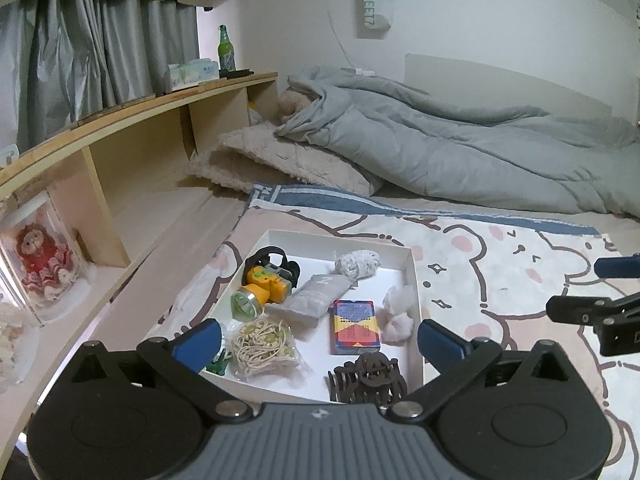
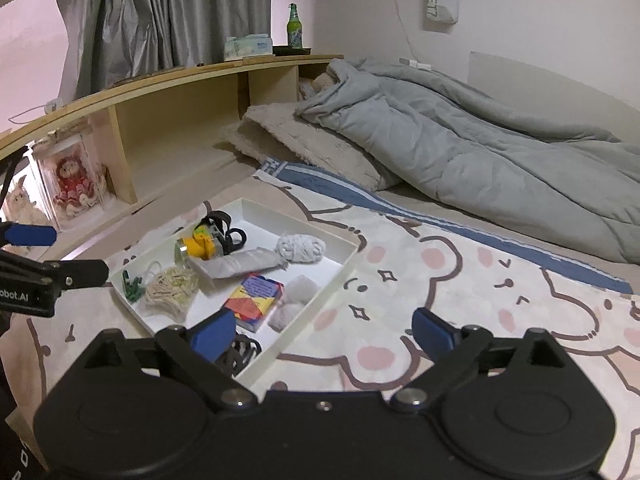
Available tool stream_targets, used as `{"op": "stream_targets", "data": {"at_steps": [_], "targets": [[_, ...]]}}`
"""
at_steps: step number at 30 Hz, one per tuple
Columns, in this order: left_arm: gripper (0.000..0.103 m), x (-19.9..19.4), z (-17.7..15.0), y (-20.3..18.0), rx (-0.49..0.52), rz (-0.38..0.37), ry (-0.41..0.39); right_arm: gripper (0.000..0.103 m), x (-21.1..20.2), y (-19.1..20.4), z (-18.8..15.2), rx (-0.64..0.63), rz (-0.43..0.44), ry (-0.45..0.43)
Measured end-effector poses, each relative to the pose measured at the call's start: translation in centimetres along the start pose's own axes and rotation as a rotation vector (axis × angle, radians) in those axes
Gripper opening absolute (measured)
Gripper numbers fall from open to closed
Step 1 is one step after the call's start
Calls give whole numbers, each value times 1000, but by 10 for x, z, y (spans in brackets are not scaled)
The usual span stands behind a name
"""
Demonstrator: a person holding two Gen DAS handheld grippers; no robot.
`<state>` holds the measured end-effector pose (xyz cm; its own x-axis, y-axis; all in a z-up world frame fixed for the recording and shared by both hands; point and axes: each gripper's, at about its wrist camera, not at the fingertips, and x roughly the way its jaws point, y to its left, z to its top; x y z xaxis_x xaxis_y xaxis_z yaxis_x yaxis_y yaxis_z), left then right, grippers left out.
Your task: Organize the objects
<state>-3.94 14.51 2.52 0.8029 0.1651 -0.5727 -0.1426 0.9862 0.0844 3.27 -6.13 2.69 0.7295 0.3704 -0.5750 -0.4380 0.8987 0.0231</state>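
Both tongs, left tongs and right tongs, stood wide open, holding nothing, near the white tray where small items sat gathered, apparently sorted.

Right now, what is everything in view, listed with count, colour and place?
tray: one, white, on bear-print sheet
headlamp: one, yellow, tray's far left
grey pouch: one, tray centre
card box: one, multicoloured, beside pouch
yarn ball: one, whitish, tray's far side
cotton balls: cluster, white, right wall
bead string: one, cream, near left
hair clip: one, dark brown, near edge
duvet: one, grey, behind
bottle: one, green, on shelf
left claw: open, empty
right claw: open, empty
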Motion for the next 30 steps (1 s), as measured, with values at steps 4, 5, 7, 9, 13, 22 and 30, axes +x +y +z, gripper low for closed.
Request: {"op": "stream_targets", "data": {"at_steps": [4,5,7,9,13,22,30], "targets": [[103,-3,-4,-6,10,9,7,99,-5,-5,-4,9,3,2],[103,-4,-5,-7,12,9,9,100,-6,-5,-6,4,1,1],[103,-5,-7,-9,20,6,13,102,-7,-5,-8,-11,-4,1],[103,-6,-8,-11,26,3,17,103,-9,-5,-10,-24,-7,1],[103,-7,-10,-14,29,-7,16,103,-11,-7,-11,-18,-4,-3],[103,-7,-11,-17,41,-7,17,103,-13,-13,-10,8,-1,-3],[103,-5,-11,-16,37,-5,26,103,-14,-14,-10,5,0,-2]]}}
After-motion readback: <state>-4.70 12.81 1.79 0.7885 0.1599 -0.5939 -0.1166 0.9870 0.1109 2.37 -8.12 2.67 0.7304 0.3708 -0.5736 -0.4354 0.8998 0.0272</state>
